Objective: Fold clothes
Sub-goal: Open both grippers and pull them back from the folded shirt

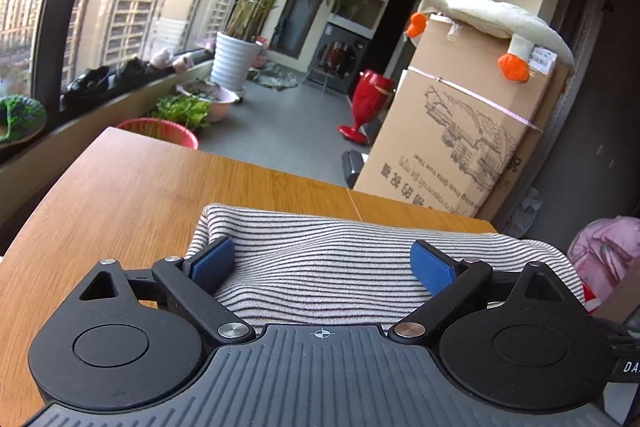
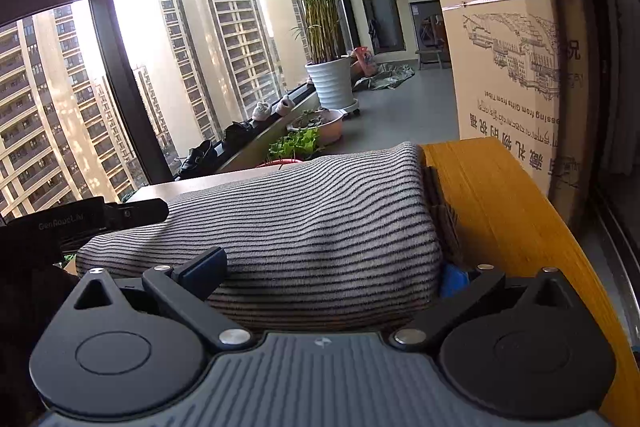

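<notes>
We're looking at a high-rise home balcony: potted palm (image 2: 332, 27) standing by the window, shoes (image 2: 236, 135) lining the sill, washing machine (image 1: 344, 53) sitting beyond.

Striped garment (image 1: 320, 267): soft knit cloth, matt. Table (image 1: 120, 195): smooth wood. Box (image 1: 460, 131): matt cardboard.

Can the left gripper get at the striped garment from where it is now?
Probably yes: the left gripper is open, its blue-padded fingers already straddling the black-and-white striped folded garment on the wooden table, nothing between.

R finger pad (image 2: 454, 281) half behind garment (image 2: 304, 219)
</notes>
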{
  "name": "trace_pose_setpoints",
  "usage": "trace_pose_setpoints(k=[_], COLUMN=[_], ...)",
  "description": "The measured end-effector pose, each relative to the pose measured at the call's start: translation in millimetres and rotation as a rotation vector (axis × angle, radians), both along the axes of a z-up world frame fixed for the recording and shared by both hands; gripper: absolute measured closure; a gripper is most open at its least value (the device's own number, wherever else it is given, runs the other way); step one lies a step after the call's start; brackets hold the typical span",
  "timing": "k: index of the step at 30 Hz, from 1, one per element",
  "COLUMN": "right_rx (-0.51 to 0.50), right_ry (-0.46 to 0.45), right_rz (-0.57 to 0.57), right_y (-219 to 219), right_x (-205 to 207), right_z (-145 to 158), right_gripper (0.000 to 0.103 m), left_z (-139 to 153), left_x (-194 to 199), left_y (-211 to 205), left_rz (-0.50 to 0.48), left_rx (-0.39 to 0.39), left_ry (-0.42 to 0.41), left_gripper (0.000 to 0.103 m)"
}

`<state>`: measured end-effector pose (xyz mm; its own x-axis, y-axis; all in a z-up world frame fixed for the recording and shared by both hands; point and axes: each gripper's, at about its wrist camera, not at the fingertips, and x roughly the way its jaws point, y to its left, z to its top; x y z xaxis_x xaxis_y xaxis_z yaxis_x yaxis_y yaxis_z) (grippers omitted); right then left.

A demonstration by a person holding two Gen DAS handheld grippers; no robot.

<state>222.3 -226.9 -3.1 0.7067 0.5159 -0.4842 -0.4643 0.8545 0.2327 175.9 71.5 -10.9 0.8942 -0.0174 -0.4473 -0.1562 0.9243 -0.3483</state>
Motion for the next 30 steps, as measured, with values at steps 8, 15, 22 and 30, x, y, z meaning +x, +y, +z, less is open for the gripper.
trace_pose_setpoints(k=[8, 15, 22, 30], right_rx=[0.003, -0.013, -0.024, -0.053], right_ry=[-0.125, -0.113, -0.109, -0.11], right_rz=[-0.164, -0.134, -0.103, -0.128], right_y=[-12.1, -17.5, -23.0, -24.6], right_x=[-32.6, -69.0, -115.1, -134.8], right_z=[2.5, 0.8, 1.3, 1.8], right_gripper=[0.0, 0.0, 0.0, 0.0], left_z=[9.8, 14.4, 19.8, 19.5], left_x=[-75.7, -120.8, -143.3, -156.8], left_y=[-21.0, -56.9, -86.2, -105.3], left_rz=[0.121, 0.068, 0.071, 0.119], left_rx=[0.119, 0.2, 0.317, 0.334], left_ry=[-0.104, -0.055, -0.086, -0.03], left_gripper=[0.002, 0.0, 0.0, 0.0])
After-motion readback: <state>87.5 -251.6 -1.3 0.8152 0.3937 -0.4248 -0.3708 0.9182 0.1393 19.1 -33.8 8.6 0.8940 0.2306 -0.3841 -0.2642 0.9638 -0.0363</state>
